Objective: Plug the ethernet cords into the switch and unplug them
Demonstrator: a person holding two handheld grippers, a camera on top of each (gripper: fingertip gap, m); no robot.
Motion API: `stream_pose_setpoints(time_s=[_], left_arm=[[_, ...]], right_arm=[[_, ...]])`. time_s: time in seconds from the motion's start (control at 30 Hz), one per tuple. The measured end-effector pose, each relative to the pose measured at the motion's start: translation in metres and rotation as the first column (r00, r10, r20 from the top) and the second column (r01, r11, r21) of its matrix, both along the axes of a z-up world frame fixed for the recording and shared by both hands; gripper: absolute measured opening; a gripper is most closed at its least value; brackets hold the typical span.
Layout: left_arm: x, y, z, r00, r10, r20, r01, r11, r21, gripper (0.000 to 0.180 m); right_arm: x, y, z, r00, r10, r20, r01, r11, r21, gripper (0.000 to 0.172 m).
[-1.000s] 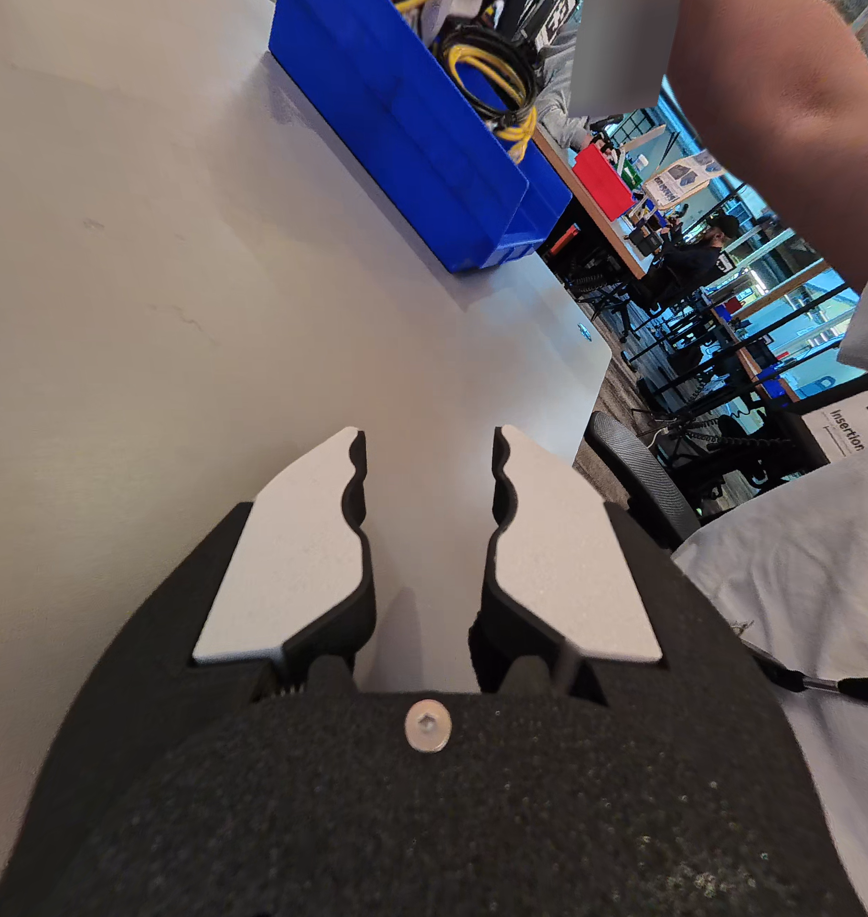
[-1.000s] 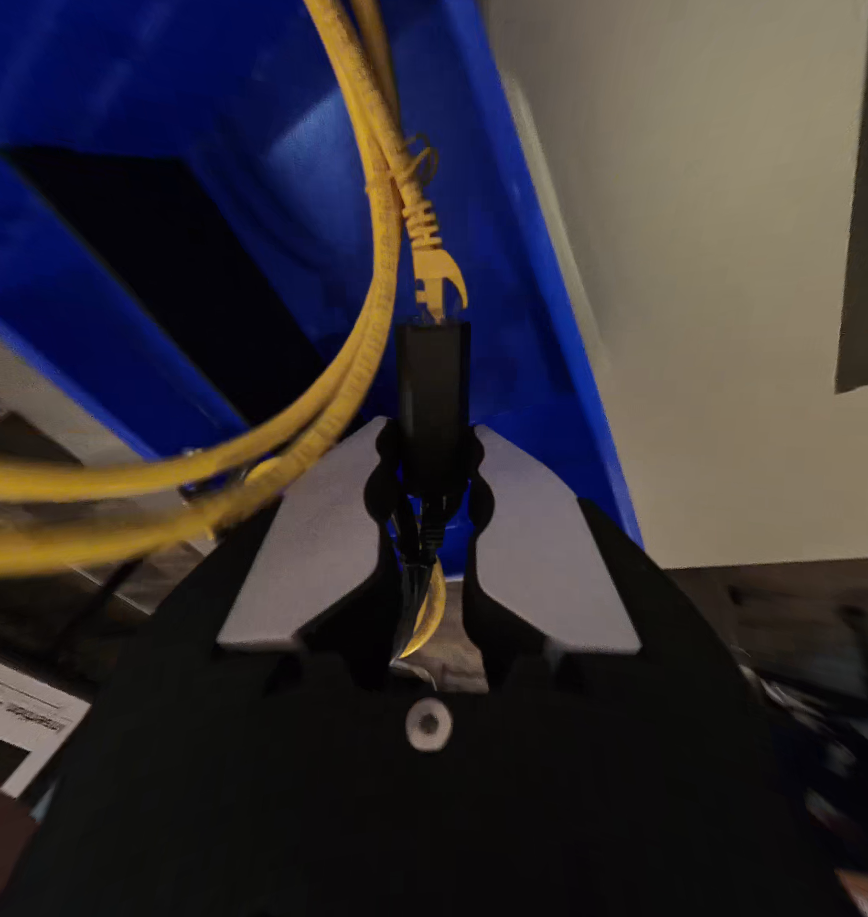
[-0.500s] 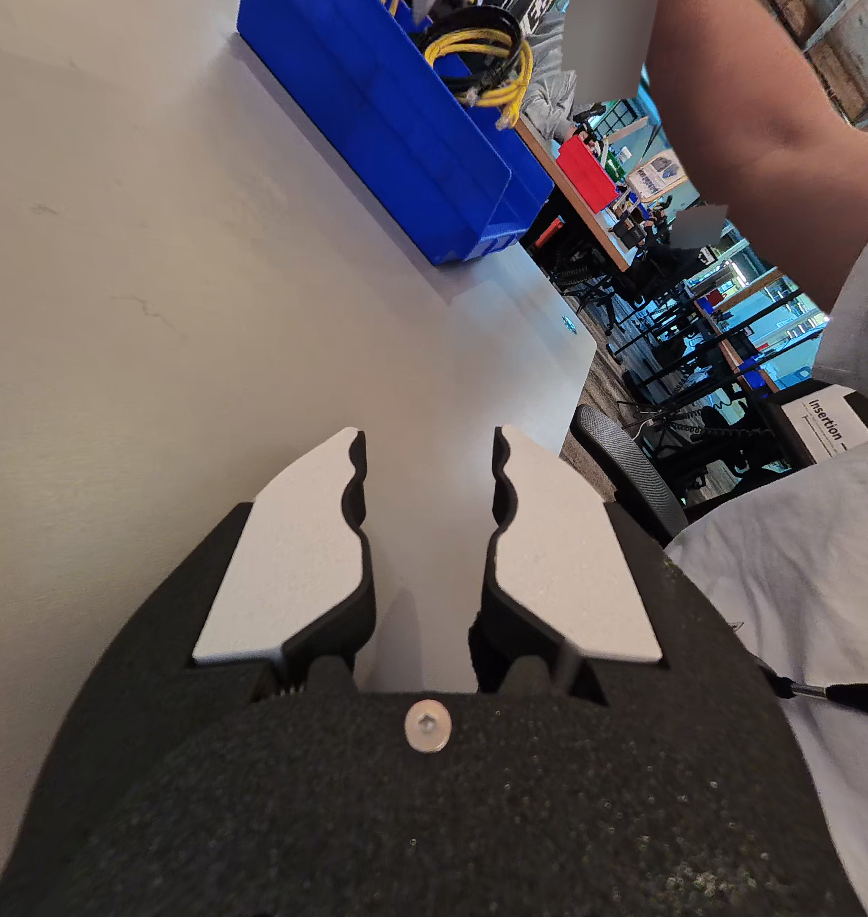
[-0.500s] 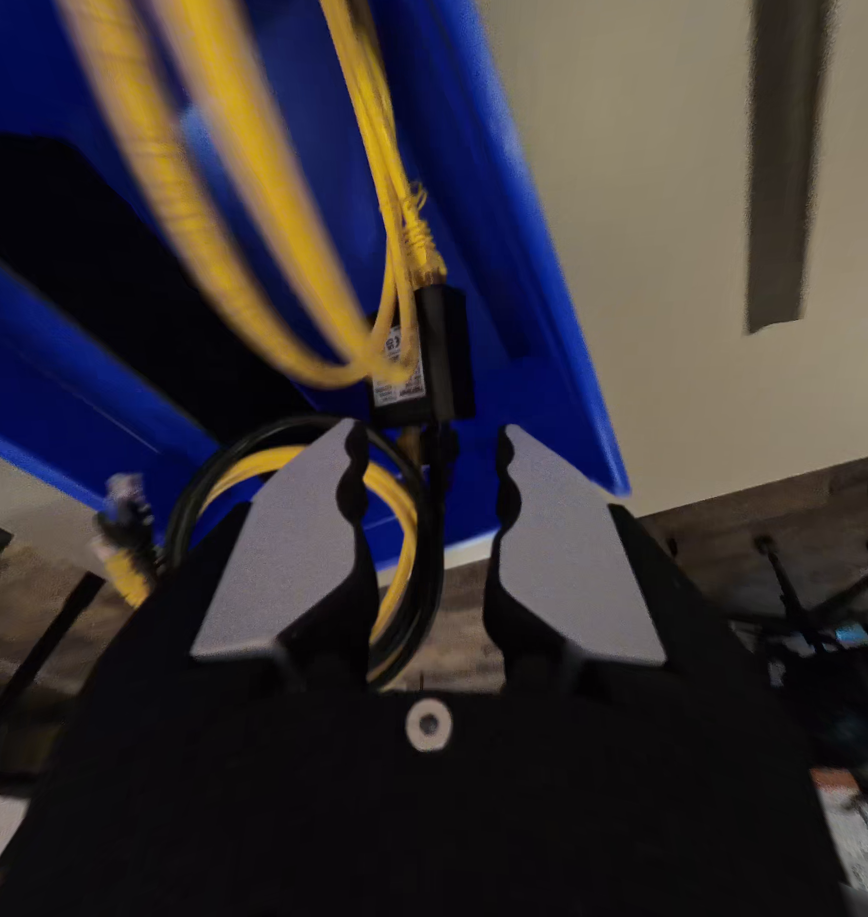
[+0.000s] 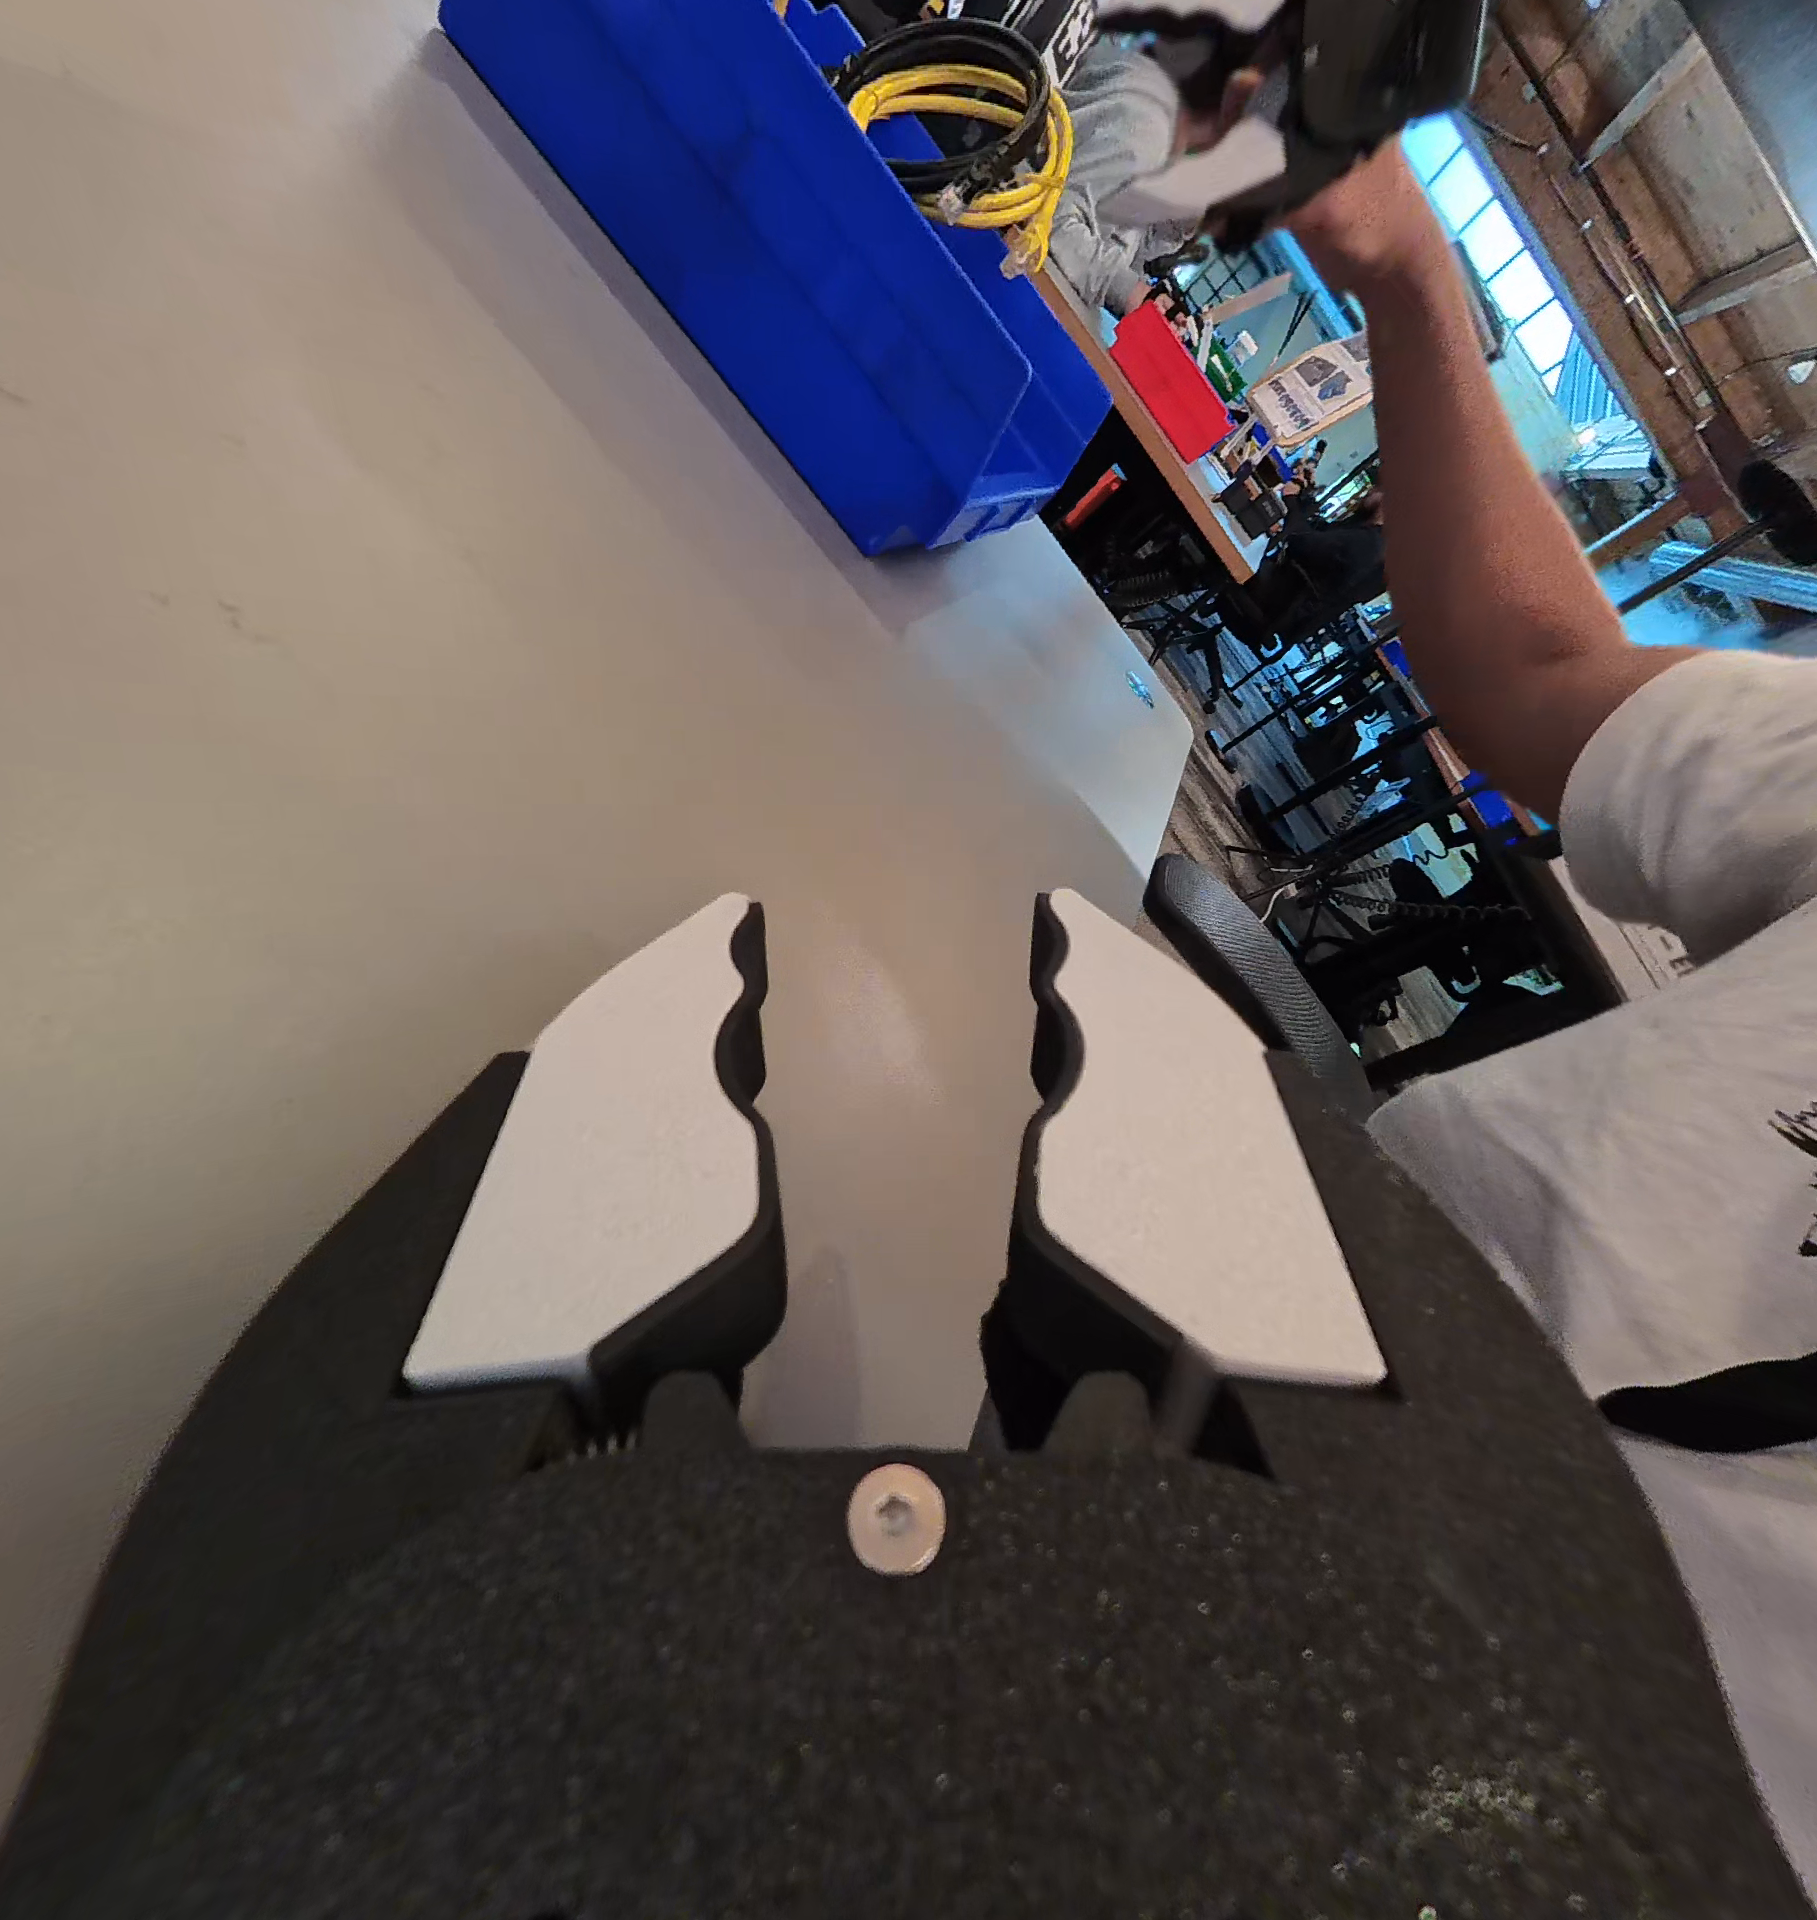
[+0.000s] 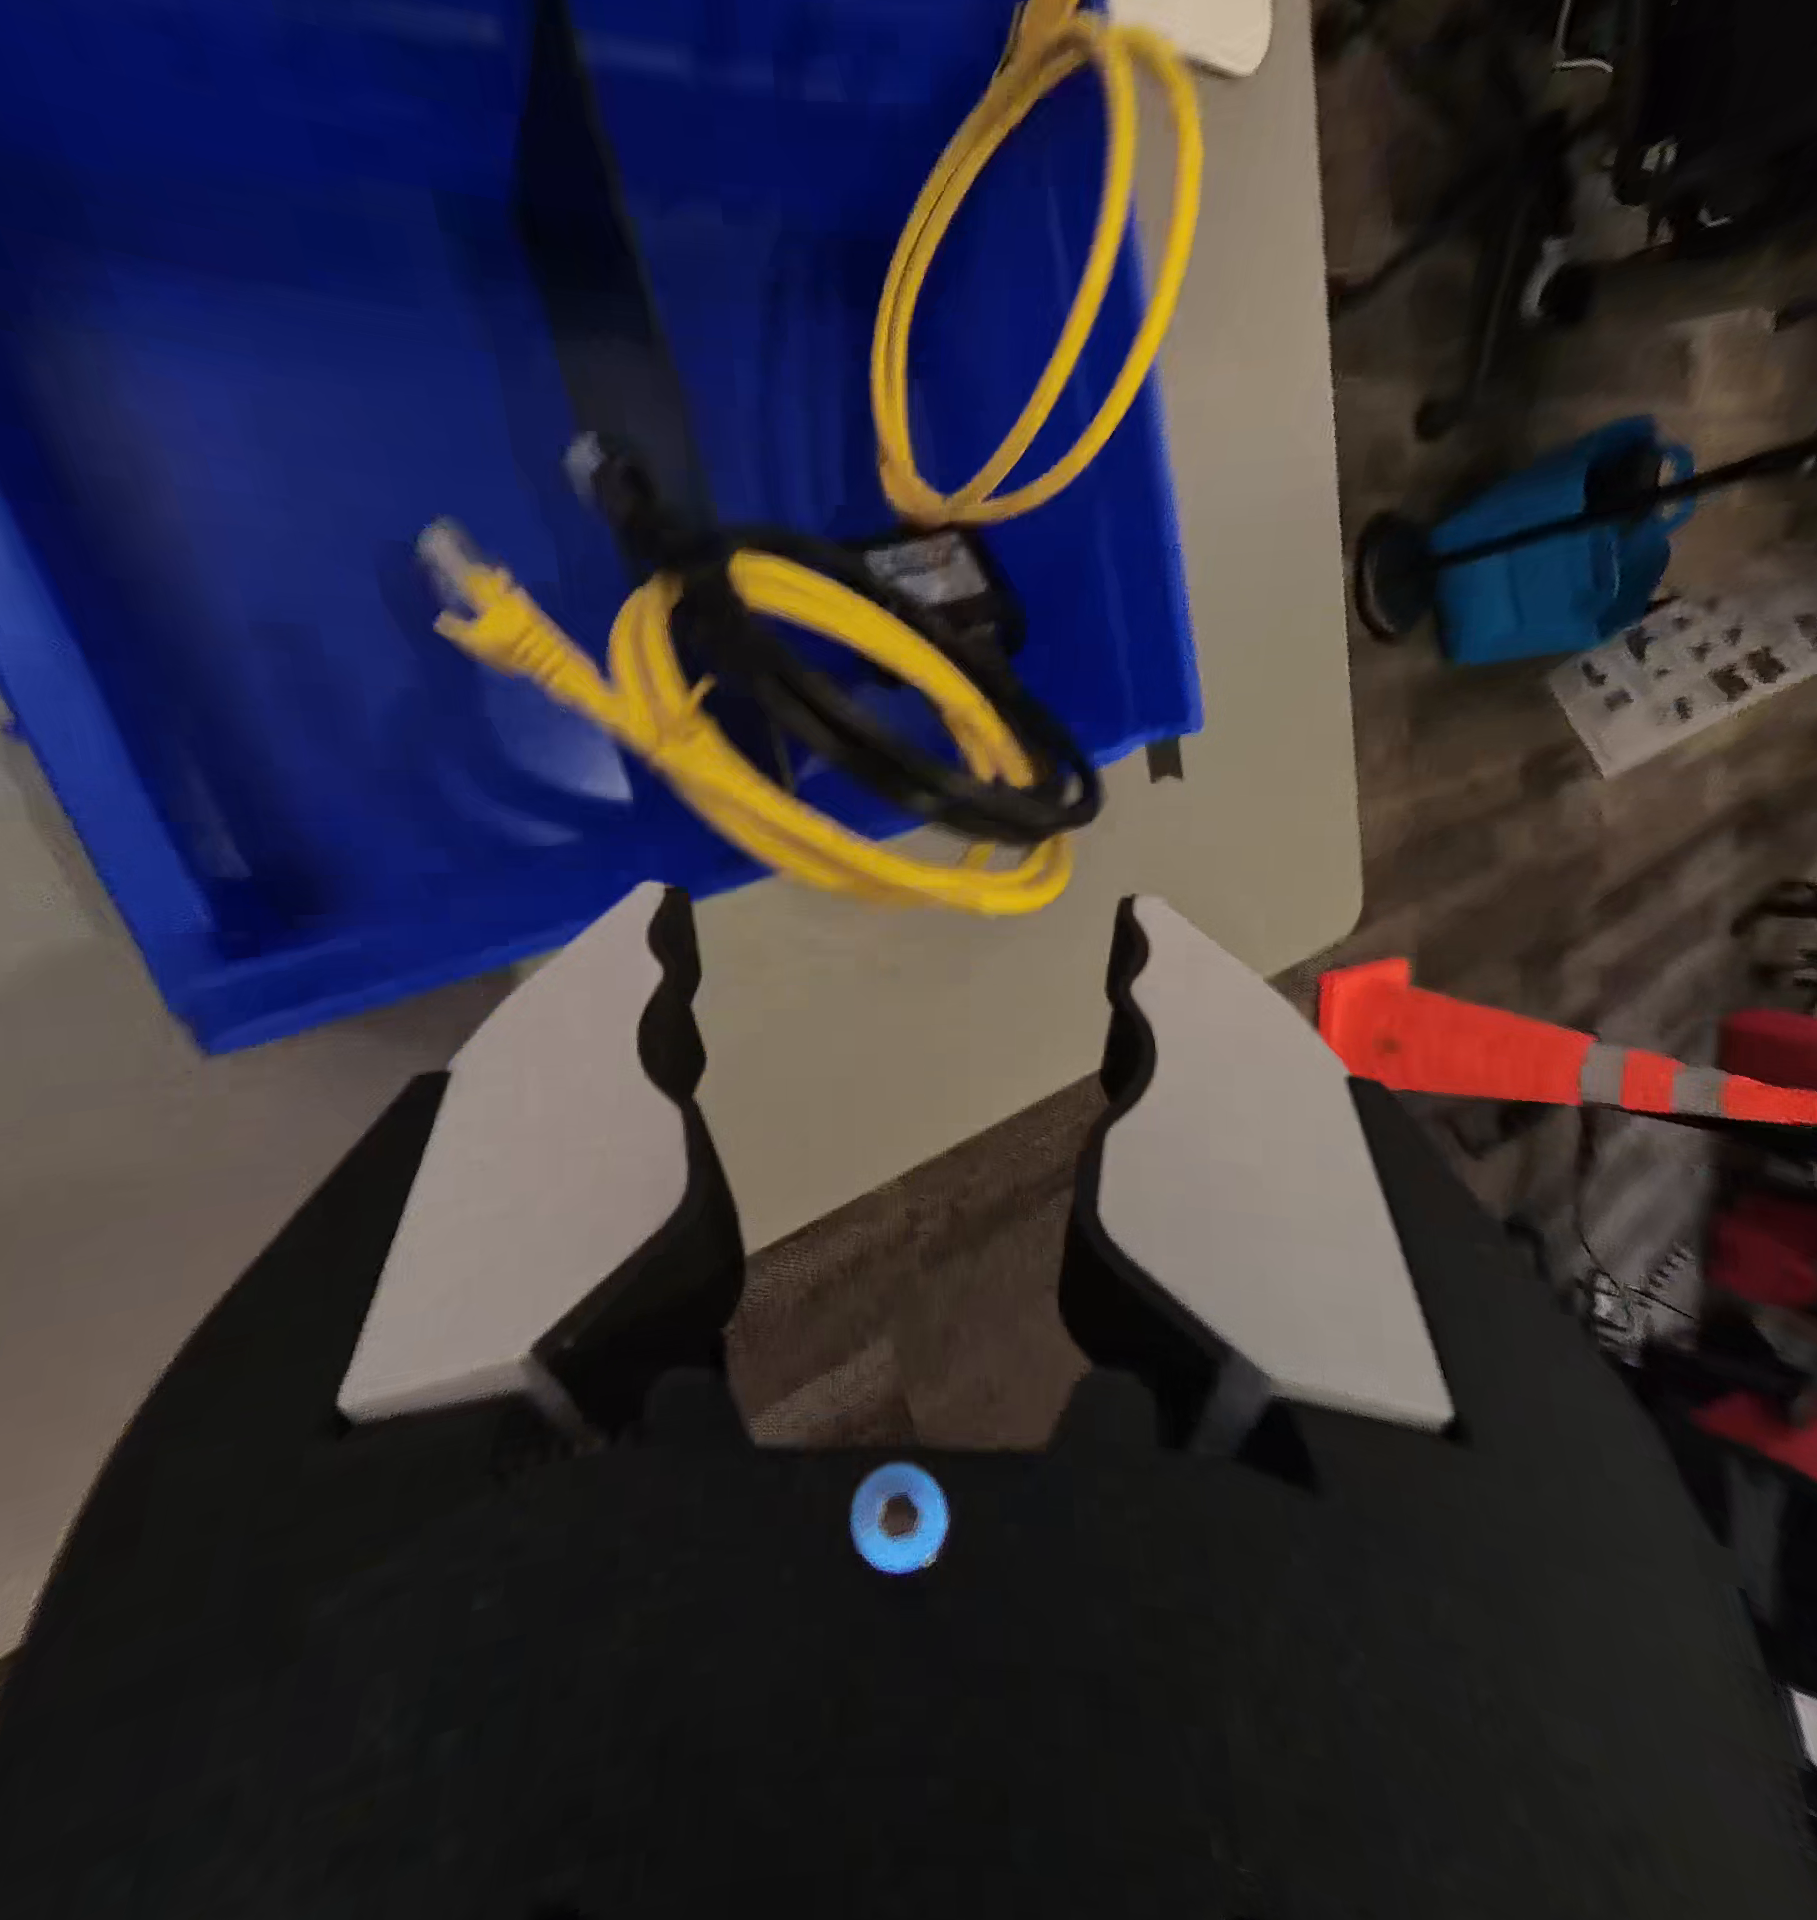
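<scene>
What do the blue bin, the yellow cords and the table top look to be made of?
Blue bin: moulded plastic, probably; smooth walls with a soft sheen and stepped edges.
Yellow cords: flexible rubbery or vinyl jacket, loosely coiled, with a clear plastic plug at one end.
Table: smooth matte pale surface, likely laminate; its core is not shown.

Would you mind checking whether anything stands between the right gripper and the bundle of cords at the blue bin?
Nothing visible does. The right gripper is open with nothing between its fingers, and the yellow and black cord bundle lies just beyond its fingertips at the blue bin's near end; only bare white table shows between them.
</scene>
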State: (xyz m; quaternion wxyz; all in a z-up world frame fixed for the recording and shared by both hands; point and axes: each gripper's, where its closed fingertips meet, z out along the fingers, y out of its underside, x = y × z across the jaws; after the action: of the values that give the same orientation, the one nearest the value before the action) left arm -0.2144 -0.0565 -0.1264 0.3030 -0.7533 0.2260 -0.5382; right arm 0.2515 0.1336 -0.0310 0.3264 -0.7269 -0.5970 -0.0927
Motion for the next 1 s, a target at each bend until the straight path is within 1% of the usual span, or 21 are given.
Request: stream_pose_setpoints(time_s=[0.07,0.1,0.17,0.23,0.27,0.33,0.37,0.47,0.5,0.53,0.6,0.67,0.8,0.87,0.93,1.0], left_arm=[[0.003,0.000,-0.001,1.000,-0.009,-0.004,0.009,1.000,0.000,0.048],[0.005,0.000,-0.001,1.000,-0.013,-0.009,0.013,1.000,0.004,0.048],[0.008,0.001,0.000,1.000,-0.020,-0.009,0.020,1.000,0.015,0.048],[0.013,0.000,0.005,1.000,-0.031,0.004,0.031,0.999,0.031,0.047],[0.015,-0.001,0.007,0.999,-0.038,0.010,0.038,0.998,0.041,0.047],[0.019,-0.005,0.011,0.999,-0.054,0.006,0.054,0.996,0.067,0.047],[0.021,-0.007,0.011,0.998,-0.058,-0.006,0.059,0.995,0.084,0.047],[0.022,-0.011,0.012,0.997,-0.059,-0.044,0.065,0.988,0.138,0.046],[0.023,-0.011,0.012,0.997,-0.059,-0.051,0.066,0.986,0.150,0.045],[0.023,-0.012,0.012,0.997,-0.060,-0.055,0.068,0.986,0.155,0.045],[0.023,-0.013,0.011,0.996,-0.068,-0.052,0.074,0.987,0.142,0.045],[0.022,-0.014,0.012,0.997,-0.069,-0.040,0.073,0.988,0.132,0.046],[0.018,-0.013,0.012,0.998,-0.055,-0.041,0.060,0.989,0.139,0.045],[0.017,-0.014,0.013,0.998,-0.052,-0.031,0.056,0.989,0.134,0.045],[0.018,-0.014,0.013,0.998,-0.055,-0.026,0.058,0.990,0.130,0.045],[0.020,-0.015,0.013,0.998,-0.062,-0.029,0.066,0.989,0.129,0.045]], right_arm=[[0.007,-0.015,-0.010,0.998,0.027,0.055,-0.031,0.997,0.077,0.074],[0.011,-0.017,-0.016,0.991,0.037,0.130,-0.052,0.991,0.120,0.076],[0.015,-0.009,-0.020,0.964,0.028,0.264,-0.086,0.973,0.213,0.075],[-0.001,0.003,-0.020,0.960,0.058,0.275,-0.133,0.956,0.262,0.070],[-0.011,0.008,-0.021,0.961,0.082,0.262,-0.151,0.956,0.252,0.059],[-0.024,0.014,-0.021,0.952,0.130,0.276,-0.188,0.963,0.195,0.031],[-0.030,0.018,-0.017,0.947,0.151,0.284,-0.204,0.964,0.169,0.021],[-0.051,0.029,-0.001,0.955,0.162,0.248,-0.164,0.986,-0.015,0.013],[-0.059,0.032,0.000,0.955,0.172,0.240,-0.151,0.983,-0.104,0.013],[-0.064,0.039,0.000,0.950,0.168,0.262,-0.127,0.978,-0.164,0.013],[-0.067,0.058,-0.002,0.923,0.161,0.351,-0.081,0.970,-0.230,0.013],[-0.068,0.078,-0.010,0.903,0.147,0.403,-0.039,0.964,-0.265,0.012],[-0.081,0.097,-0.023,0.946,0.112,0.305,0.003,0.936,-0.351,0.013],[-0.082,0.101,-0.026,0.948,0.087,0.305,0.043,0.917,-0.398,0.012],[-0.082,0.106,-0.027,0.924,0.099,0.369,0.067,0.909,-0.412,0.012],[-0.081,0.119,-0.031,0.877,0.100,0.470,0.103,0.916,-0.388,0.012]])
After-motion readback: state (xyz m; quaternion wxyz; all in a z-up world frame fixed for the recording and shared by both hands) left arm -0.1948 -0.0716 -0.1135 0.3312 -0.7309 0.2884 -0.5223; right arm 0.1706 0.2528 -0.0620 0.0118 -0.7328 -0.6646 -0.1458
